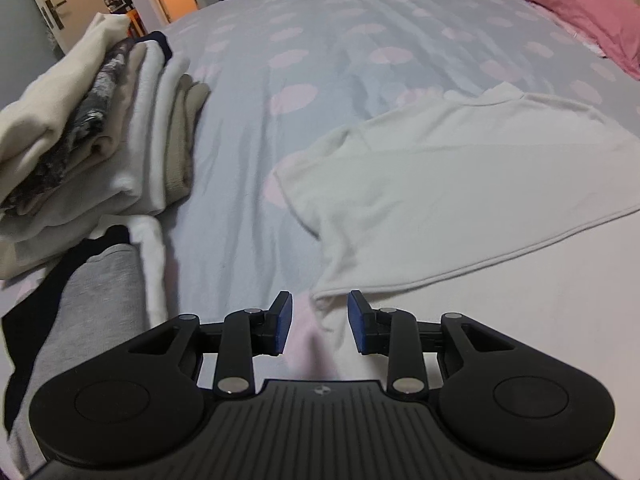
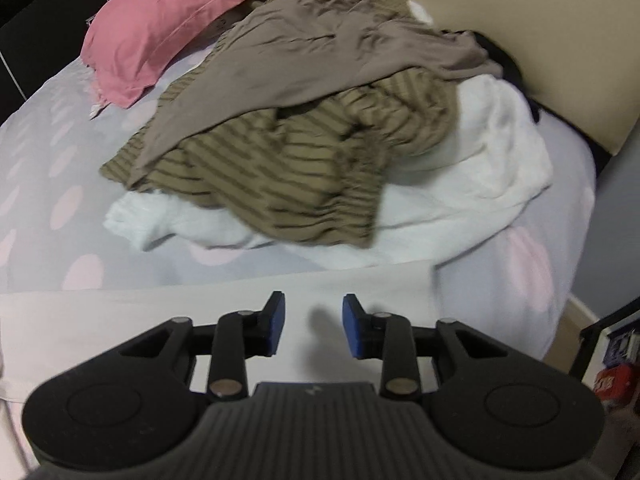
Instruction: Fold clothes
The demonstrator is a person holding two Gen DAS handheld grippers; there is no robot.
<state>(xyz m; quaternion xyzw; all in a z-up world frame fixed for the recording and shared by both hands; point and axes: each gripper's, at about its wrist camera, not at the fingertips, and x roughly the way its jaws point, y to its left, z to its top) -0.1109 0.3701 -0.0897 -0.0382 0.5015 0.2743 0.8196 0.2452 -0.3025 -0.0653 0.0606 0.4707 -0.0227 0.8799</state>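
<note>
both tongs are spread and grip nothing: left gripper (image 1: 319, 322) hovers at the sleeve cuff of the white shirt (image 1: 452, 168), right gripper (image 2: 314, 330) above its hem (image 2: 224, 292), probably poised to pinch each end. shirt lies flat on the bed (image 1: 320, 40), long axis running across it, collar toward the pink pillow (image 1: 568, 4). folded stack (image 1: 92, 128) sits left, unfolded pile (image 2: 320, 128) right, likely keeping sorted from unsorted.

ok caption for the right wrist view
Open right gripper over a white garment, unfolded pile ahead.
</note>
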